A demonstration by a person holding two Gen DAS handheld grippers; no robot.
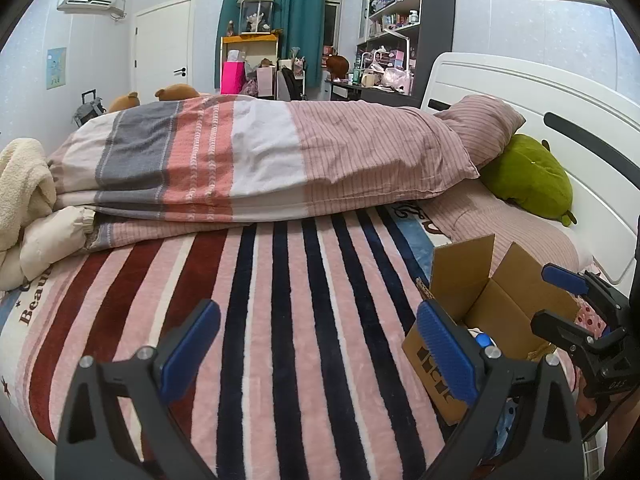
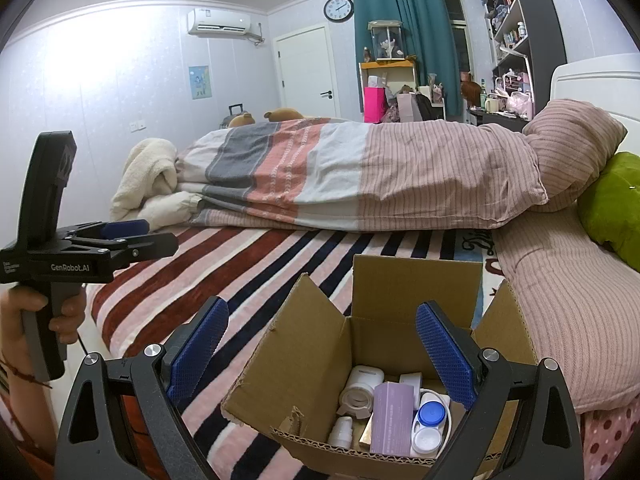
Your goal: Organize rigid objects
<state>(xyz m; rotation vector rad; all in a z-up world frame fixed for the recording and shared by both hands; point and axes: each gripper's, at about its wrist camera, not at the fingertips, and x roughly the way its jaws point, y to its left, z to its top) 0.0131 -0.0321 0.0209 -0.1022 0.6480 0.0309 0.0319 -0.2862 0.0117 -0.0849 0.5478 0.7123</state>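
An open cardboard box (image 2: pixel 304 364) stands on the striped blanket near the bed's front edge. Inside lie a purple carton (image 2: pixel 392 418), a white tape roll (image 2: pixel 356 398), a blue-and-white lens case (image 2: pixel 428 426) and a small white bottle (image 2: pixel 341 432). My right gripper (image 2: pixel 322 354) is open and empty, hovering over the box mouth. My left gripper (image 1: pixel 318 356) is open and empty over the blanket, left of the box (image 1: pixel 492 304). The left gripper also shows in the right wrist view (image 2: pixel 132 234), and the right gripper shows in the left wrist view (image 1: pixel 560 296).
A folded striped duvet (image 1: pixel 256 160) lies across the bed behind the blanket (image 1: pixel 280 312). A pink pillow (image 2: pixel 576 140) and green plush (image 1: pixel 528 178) rest by the white headboard (image 1: pixel 520 92). A cream blanket (image 2: pixel 148 180) is bunched at the far left.
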